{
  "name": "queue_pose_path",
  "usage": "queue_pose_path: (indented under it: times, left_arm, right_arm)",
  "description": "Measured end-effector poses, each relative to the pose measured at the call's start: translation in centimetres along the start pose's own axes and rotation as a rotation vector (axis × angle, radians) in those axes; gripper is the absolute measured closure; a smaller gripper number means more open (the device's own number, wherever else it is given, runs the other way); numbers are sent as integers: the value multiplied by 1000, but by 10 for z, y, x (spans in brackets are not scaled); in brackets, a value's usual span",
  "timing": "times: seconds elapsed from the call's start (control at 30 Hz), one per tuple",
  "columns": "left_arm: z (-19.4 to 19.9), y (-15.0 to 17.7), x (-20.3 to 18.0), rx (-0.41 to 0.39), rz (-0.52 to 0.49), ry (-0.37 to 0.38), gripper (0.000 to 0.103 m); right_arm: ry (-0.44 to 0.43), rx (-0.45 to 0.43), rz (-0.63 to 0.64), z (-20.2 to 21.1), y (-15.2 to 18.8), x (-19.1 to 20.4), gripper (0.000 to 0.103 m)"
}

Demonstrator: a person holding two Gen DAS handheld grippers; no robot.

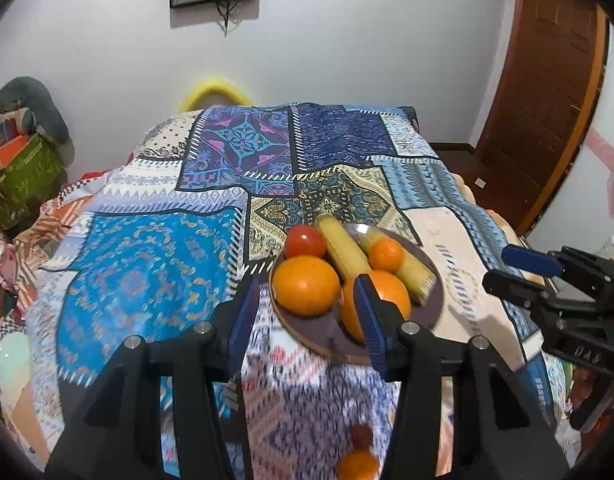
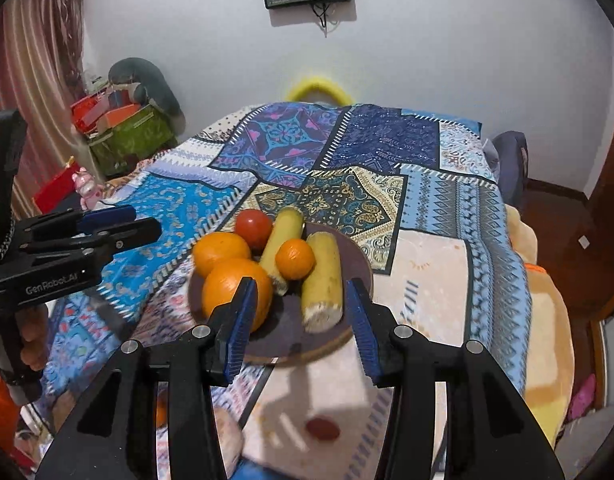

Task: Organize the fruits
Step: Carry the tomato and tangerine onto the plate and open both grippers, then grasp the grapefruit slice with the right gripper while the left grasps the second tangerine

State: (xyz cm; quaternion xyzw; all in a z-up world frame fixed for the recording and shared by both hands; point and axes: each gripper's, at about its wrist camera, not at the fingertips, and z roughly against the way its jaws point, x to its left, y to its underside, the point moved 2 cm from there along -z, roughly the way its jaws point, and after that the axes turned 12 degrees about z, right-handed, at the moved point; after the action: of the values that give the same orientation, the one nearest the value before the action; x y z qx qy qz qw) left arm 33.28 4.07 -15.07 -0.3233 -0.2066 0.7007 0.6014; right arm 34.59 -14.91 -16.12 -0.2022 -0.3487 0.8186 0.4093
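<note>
Orange-heavy plate (image 1: 437, 312) on the quilt (image 1: 147, 264), both grippers empty above it.
Near rim hidden behind fingers; blurry red bit (image 2: 322, 429) and small orange (image 1: 357, 465) down low, hard to read. Left gripper (image 1: 305, 320) and right gripper (image 2: 299, 326) both released, partway apart, touching nothing, fruit just beyond tips.

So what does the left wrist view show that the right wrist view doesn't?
Only the left wrist view: a brown wooden door and a small orange low between its fingers. Only the right wrist view: a striped pink curtain and a small pink figurine. Both: the round brown plate of fruit, with three oranges, a red tomato and two yellow pieces, on the patchwork cloth.
</note>
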Motion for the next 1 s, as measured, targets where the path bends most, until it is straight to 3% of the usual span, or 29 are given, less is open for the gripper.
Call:
queue_pose_path:
  times: [0.3,0.5,0.6,1.0]
  left_arm:
    - [61,37,3,-19,-9,4,49]
    - [79,60,8,-6,-5,4,47]
    - [81,71,14,10,5,8,44]
    - [53,114,34,141,18,7,43]
  right_arm:
    - [21,-21,6,46,16,28,54]
    - [29,-4,16,56,31,43,52]
    - [31,11,6,54,41,49,46]
    - [-34,166,28,5,74,84,46]
